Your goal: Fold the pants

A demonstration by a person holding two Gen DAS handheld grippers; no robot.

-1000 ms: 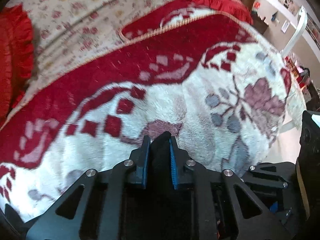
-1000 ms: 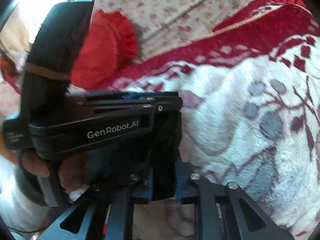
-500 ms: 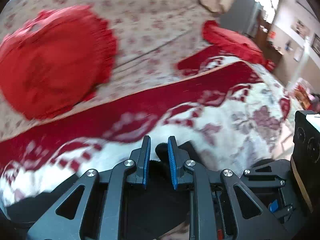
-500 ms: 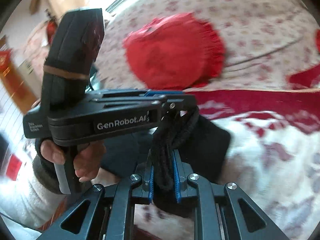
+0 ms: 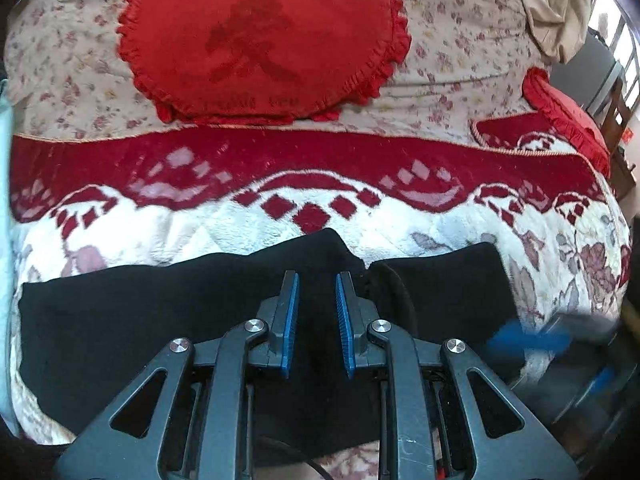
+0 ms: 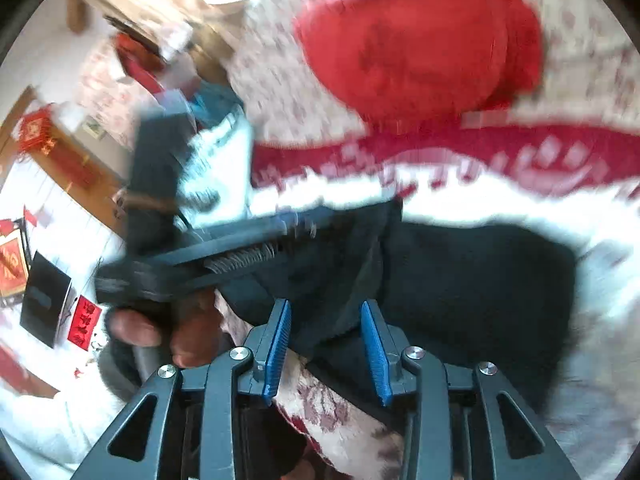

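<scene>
The black pants (image 5: 132, 312) lie flat across the near part of the red and white blanket (image 5: 280, 168). My left gripper (image 5: 316, 312) hovers over their middle with its blue pads apart and nothing between them. In the blurred right wrist view my right gripper (image 6: 326, 344) is open over the black pants (image 6: 480, 280), with a fold of cloth lying loose between the pads. The other gripper (image 6: 224, 256) and the hand holding it show at the left of that view.
A round red frilled cushion (image 5: 260, 36) lies on the floral sheet (image 5: 452, 40) beyond the blanket. A second red cushion (image 5: 568, 112) sits at the far right. The blanket's edge drops off at the right (image 5: 612, 240).
Both grippers have opened and let go of the black cloth they held. The pants now lie spread on the blanket. Both cameras have swung towards the round red cushion.
</scene>
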